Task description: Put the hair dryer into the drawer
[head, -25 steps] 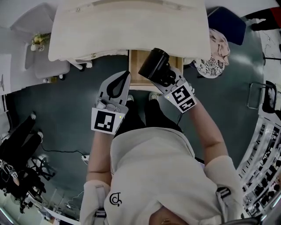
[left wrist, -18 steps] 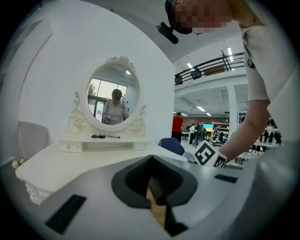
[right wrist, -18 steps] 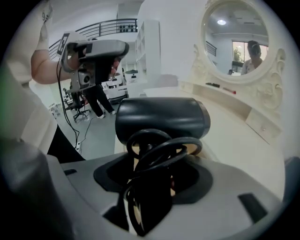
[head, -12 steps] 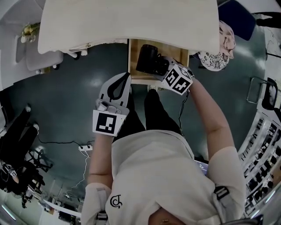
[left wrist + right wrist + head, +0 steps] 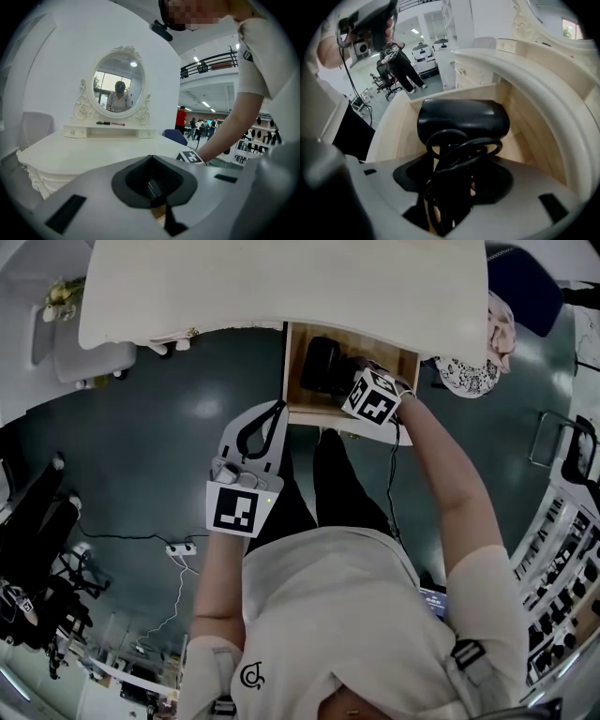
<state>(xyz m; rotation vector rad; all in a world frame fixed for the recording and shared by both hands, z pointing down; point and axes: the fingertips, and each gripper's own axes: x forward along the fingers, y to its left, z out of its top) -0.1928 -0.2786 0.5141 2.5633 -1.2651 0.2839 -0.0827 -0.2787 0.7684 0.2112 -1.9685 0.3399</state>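
Seen from above, a white dressing table [image 5: 281,287] spans the far side of the scene, with a pale chair [image 5: 80,362] tucked at its far left over a dark floor [image 5: 141,465]. Left of centre, the left gripper [image 5: 276,411] is held level in front of the person's body, near the table's front edge and touching nothing; its two jaws are pressed together at the tips with nothing between them. Its own view looks across the tabletop to an oval mirror [image 5: 118,86] in an ornate white frame. Just right of it, a wooden drawer [image 5: 295,401] stands pulled open beneath the table's front edge. The black hair dryer [image 5: 323,367] hangs inside the drawer's walls, barrel toward the left; whether it touches the drawer bottom cannot be told. The right gripper [image 5: 352,381] points steeply down into the drawer, its jaws clamped on the dryer's handle, with the black cord [image 5: 459,150] looped around the handle between them. Farther right, a patterned cloth [image 5: 464,376] lies on the floor.
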